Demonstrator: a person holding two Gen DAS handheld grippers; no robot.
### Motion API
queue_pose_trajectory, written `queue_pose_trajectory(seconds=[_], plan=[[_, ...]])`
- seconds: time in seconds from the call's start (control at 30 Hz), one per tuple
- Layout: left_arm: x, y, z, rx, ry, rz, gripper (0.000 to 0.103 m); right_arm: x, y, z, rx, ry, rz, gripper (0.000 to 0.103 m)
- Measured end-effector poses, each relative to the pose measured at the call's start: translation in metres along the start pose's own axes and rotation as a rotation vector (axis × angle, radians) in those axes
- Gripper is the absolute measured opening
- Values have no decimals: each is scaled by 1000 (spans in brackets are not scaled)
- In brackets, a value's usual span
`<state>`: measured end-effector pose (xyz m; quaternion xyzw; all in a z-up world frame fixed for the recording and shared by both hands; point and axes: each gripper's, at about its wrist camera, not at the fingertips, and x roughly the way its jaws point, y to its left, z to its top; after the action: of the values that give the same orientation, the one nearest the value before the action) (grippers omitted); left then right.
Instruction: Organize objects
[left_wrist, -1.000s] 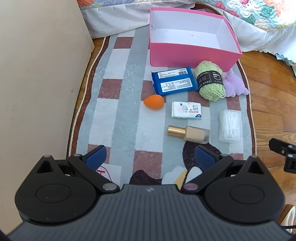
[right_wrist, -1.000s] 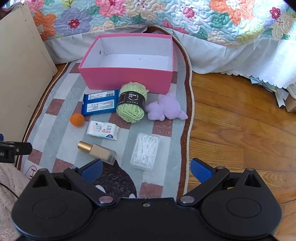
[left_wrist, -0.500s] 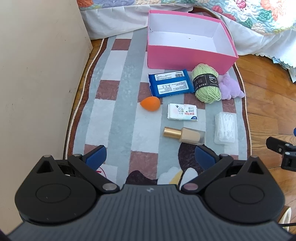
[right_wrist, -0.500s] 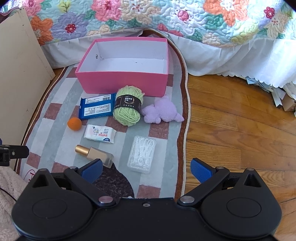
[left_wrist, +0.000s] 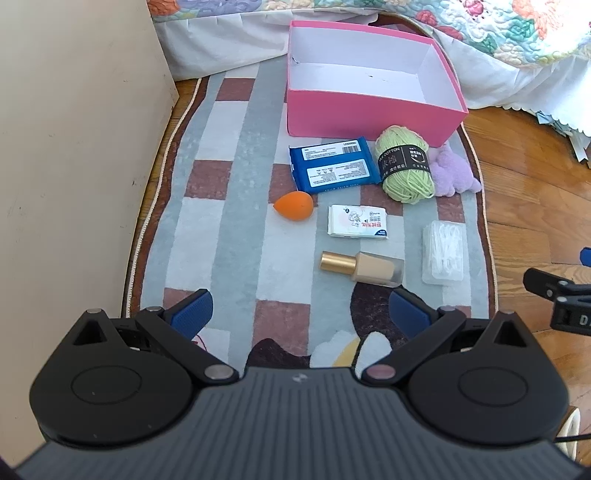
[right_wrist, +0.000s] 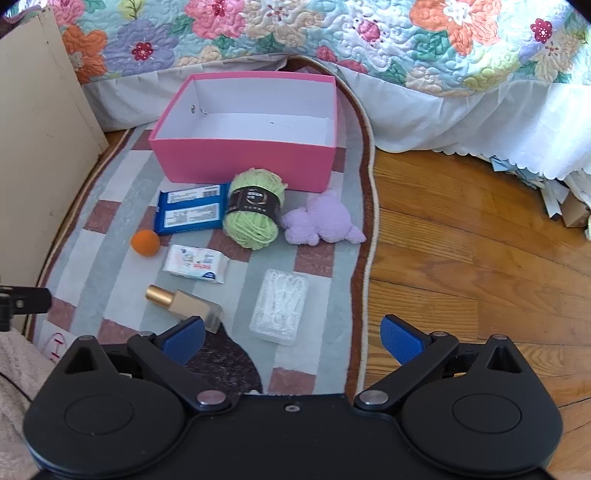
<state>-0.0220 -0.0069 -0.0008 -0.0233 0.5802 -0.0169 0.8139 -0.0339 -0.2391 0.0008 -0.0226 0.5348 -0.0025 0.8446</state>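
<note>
Left gripper (left_wrist: 301, 312), right gripper (right_wrist: 291, 334) both spread wide, holding nothing — approach step. Items lie loose on rug (right_wrist: 325, 295) before empty pink box (right_wrist: 243, 162); next, descend onto foundation bottle (right_wrist: 184, 304).

Your left gripper (left_wrist: 301, 314) faces bare rug (left_wrist: 236, 206) up to the pink box (left_wrist: 365, 114) — cabinet panel (left_wrist: 74, 147) walls its left. Ahead of your right gripper (right_wrist: 291, 338), foundation bottle (right_wrist: 184, 304) and swab case (right_wrist: 279, 306) block — wooden floor (right_wrist: 461, 240) lies open.
</note>
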Motion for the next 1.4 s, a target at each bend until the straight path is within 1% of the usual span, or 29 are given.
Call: queue_pose_trajectory(seconds=[0.13,0.23,0.37,0.53,0.7,0.9,1.17,1.23,1.3,1.37,1.4], plan=[[-1,-3,-2,9,-2,0,103,1,-1,-2,-15,1,12,102],[-4,-4,-4,23,-11,-18,103,1,-1,-4,-19,1,26,102],[-5,-3,-6,12,-15,-28,103,-2,0,-5,-20,-12,37,102],[-7,-5,-10,32,-28,1,103,-8,-4,-5,-1,-49,62,102],[-8,-4,-12,16,-16,-36,103,-12,-3,-5,-23,-67,64,102],[-9,-4,-13,13,-13,-33,103,-15,-5,-5,-31,-72,68,102],[-12,-4,-12,22,-30,-31,103,-21,-4,-8,-37,-90,128,102],[-15,-4,-10,29,-56,-39,103,-25,-4,-7,-46,-109,161,102],[-16,-5,-7,54,-90,-48,103,-28,-3,-7,-68,-144,216,102],[-12,-7,-2,103,-114,-60,103,-28,-1,-8,-105,-191,274,102],[-7,-8,1,129,-112,-65,103,-25,-1,-8,-117,-213,294,102]])
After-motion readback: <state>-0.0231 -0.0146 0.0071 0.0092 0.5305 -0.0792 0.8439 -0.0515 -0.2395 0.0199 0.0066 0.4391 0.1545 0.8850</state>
